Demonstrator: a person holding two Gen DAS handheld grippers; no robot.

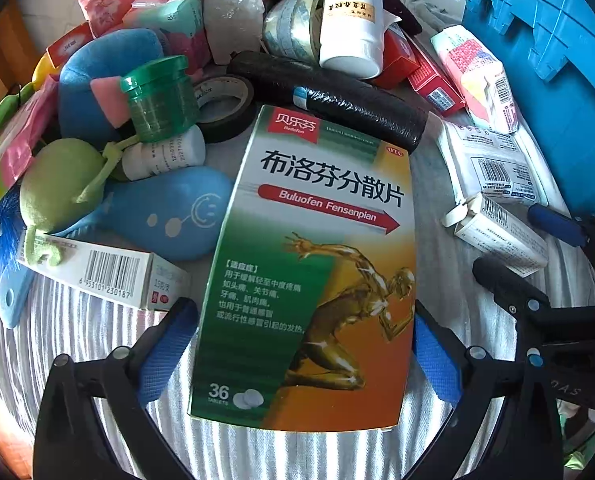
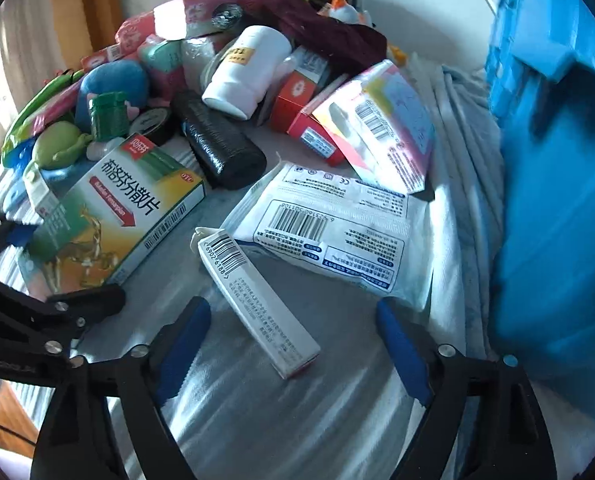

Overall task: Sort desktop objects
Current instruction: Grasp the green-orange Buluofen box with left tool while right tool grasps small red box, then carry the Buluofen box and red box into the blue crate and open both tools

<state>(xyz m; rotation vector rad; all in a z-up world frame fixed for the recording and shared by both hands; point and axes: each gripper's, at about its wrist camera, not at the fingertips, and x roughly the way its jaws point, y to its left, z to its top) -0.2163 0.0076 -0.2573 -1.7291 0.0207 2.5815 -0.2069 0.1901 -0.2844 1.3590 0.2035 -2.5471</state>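
Left gripper (image 1: 305, 344) has its blue ribbed jaws clamped on both long sides of a glossy cardboard medicine box (image 1: 309, 264), green fading to orange with a gold runner printed on it, held flat-face-up just above the bench (image 1: 77, 344), which is covered in a striped, slightly wrinkled grey-white cloth. Right gripper (image 2: 293, 344) has its jaws spread wide and released, with a slim white carton (image 2: 257, 300) lying diagonally on the cloth between them, barcode end pointing away; the pads aren't touching it. Just past that carton sits a flat, crinkly white plastic pouch (image 2: 337, 232) with barcodes and fine print. Behind everything is a messy heap: a black wrapped cylinder (image 1: 329, 100) with a shiny film skin, a smooth white pill bottle (image 1: 351, 28) tipped on its side, a ribbed translucent green jar (image 1: 159, 98), a roll of black tape (image 1: 225, 108), and soft plush stuff in blue (image 1: 101, 80) and green (image 1: 57, 184). A hard blue plastic crate (image 2: 557, 160) stands at the right edge of the bench.
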